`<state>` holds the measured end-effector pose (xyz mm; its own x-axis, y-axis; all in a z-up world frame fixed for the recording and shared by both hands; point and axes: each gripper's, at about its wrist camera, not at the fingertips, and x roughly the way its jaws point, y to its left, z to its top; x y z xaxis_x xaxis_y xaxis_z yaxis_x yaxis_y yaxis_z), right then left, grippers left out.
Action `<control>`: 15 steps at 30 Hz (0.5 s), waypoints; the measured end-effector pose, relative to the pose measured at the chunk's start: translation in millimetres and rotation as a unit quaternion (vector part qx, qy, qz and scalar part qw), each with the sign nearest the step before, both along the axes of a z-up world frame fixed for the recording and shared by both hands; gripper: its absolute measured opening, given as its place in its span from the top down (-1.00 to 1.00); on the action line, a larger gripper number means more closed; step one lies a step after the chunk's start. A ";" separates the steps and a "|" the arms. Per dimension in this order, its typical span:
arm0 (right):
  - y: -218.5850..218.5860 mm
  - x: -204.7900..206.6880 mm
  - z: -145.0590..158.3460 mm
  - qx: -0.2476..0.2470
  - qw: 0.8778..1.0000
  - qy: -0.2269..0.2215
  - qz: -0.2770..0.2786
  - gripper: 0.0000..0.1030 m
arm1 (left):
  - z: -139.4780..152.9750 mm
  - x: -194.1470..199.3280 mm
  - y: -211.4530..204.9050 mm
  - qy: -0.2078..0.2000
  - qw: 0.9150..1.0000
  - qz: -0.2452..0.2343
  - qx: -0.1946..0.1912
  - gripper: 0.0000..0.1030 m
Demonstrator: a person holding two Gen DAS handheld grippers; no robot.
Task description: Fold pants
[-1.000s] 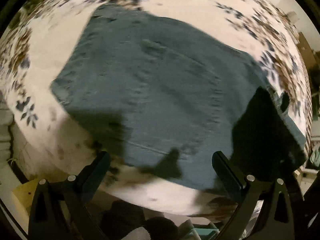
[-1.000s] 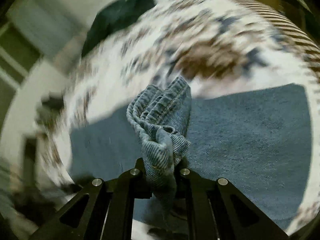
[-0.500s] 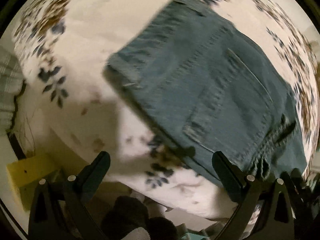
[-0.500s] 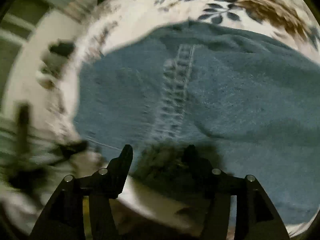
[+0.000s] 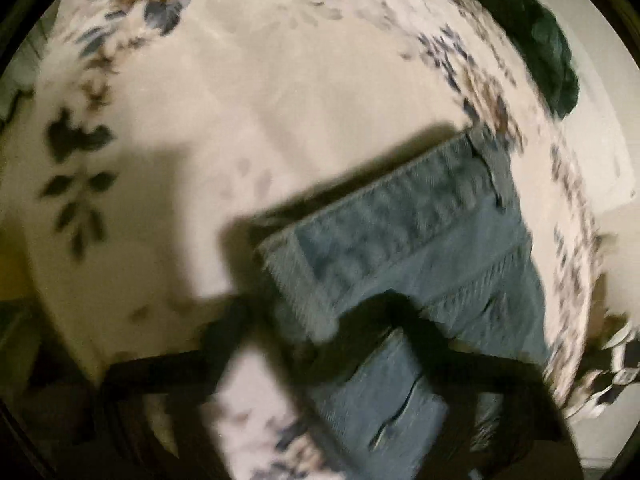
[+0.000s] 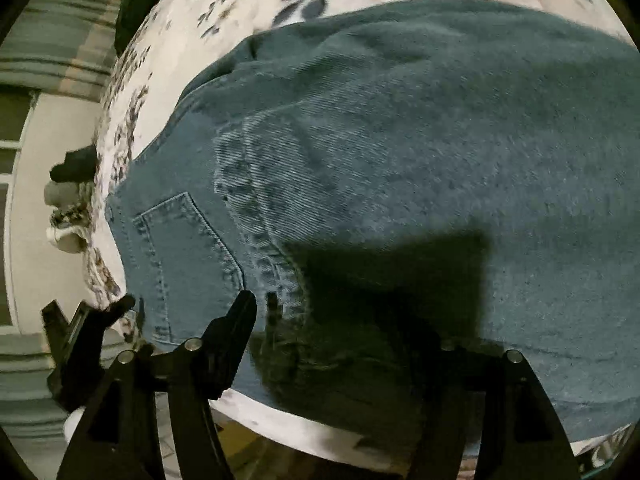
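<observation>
Blue denim pants (image 6: 400, 152) lie folded on a floral bedsheet (image 6: 224, 12), filling the right wrist view, with a back pocket (image 6: 184, 256) at lower left. My right gripper (image 6: 340, 320) is open and empty, just above the pants' near edge. In the blurred left wrist view the waistband corner of the pants (image 5: 400, 220) lies in the middle and right. My left gripper (image 5: 320, 340) is open, its fingers astride that corner; whether they touch it I cannot tell.
The floral sheet (image 5: 240, 100) spreads to the left and far side of the pants. A dark green garment (image 5: 536, 40) lies at the bed's far right edge. The left gripper's black body (image 6: 76, 340) shows at the bed's edge.
My right gripper let go of the bunched denim, opened and drew back over the flat pants. My left gripper moved in from a distance onto the waistband corner.
</observation>
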<state>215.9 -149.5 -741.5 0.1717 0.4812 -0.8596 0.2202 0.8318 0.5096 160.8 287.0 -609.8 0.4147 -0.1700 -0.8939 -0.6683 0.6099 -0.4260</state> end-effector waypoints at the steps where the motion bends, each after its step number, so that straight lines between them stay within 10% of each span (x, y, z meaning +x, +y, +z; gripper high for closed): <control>1: -0.6 -0.8 -0.2 0.002 1.000 0.002 -0.001 -0.34 | -0.1 3.2 -3.2 -0.008 1.000 0.007 -0.001 -0.18; 6: -5.5 3.6 9.6 0.005 1.000 0.014 -0.006 -0.34 | 0.9 3.4 -7.7 -0.045 0.998 0.041 -0.001 -0.20; 10: -1.2 9.0 12.1 0.012 1.000 0.016 -0.015 -0.34 | 16.0 -12.1 -6.9 -0.068 0.996 0.050 0.014 0.47; 15: -4.4 2.6 16.3 0.015 1.000 0.009 -0.020 -0.34 | 63.1 -28.6 -23.5 -0.115 0.991 0.028 0.059 0.63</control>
<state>218.4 -153.9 -725.2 0.1770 0.4993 -0.8482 0.2624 0.8066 0.5296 132.2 263.5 -546.8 0.6152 -0.0408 -0.7873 -0.5968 0.6284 -0.4990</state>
